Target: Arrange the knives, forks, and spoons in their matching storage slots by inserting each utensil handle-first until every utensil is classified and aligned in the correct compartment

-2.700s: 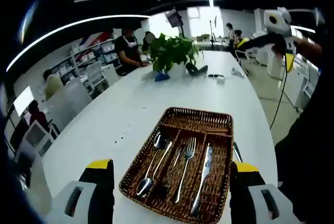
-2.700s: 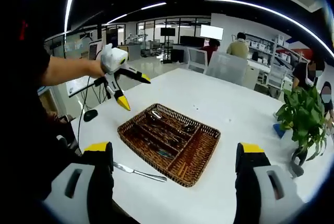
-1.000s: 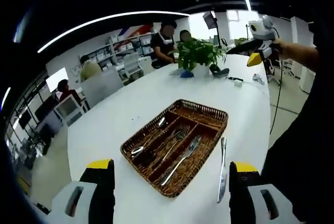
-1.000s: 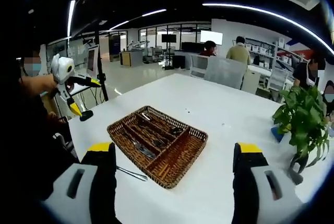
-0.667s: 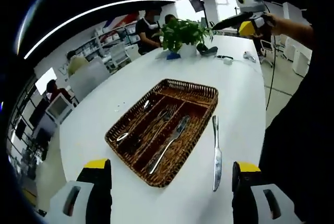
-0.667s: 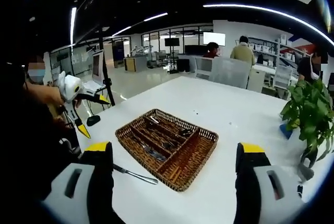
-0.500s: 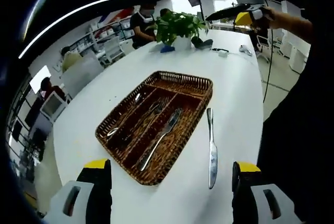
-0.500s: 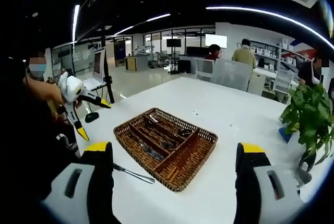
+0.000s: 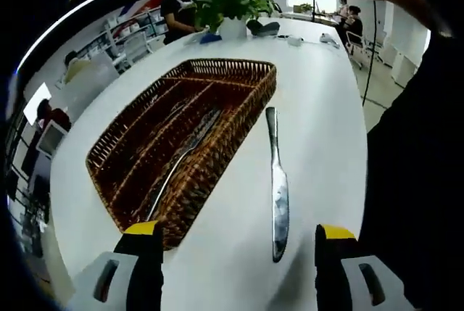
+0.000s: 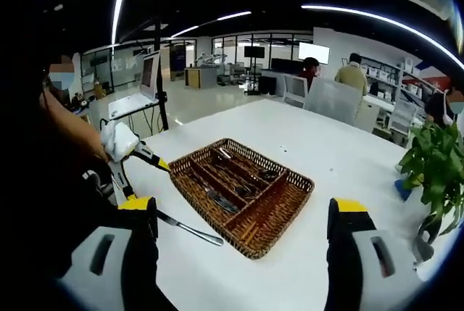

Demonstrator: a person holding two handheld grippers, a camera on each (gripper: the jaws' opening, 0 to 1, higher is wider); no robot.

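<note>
A brown wicker cutlery basket (image 9: 255, 105) with lengthwise slots lies on the white table (image 9: 319, 101). Several utensils lie in it, among them a long silver piece (image 9: 185, 151). One table knife (image 9: 276, 180) rests on the table just right of the basket, parallel to it. My left gripper (image 9: 238, 256) hovers low over the near end of knife and basket, jaws wide apart and empty. The right gripper view has the basket (image 10: 281, 213), the knife (image 10: 190, 229) and the left gripper (image 10: 138, 173), held by a hand close above the knife. My right gripper (image 10: 243, 256) stands open, back from the table.
A potted plant (image 9: 226, 1) and small items stand at the table's far end; the plant (image 10: 428, 169) is at the right in the right gripper view. Several people sit or stand at desks beyond. The table edge runs near the knife's right side.
The left gripper has dropped down and come in close over the loose knife and the basket's near end. The right gripper has held roughly still. Knife and basket have not moved.
</note>
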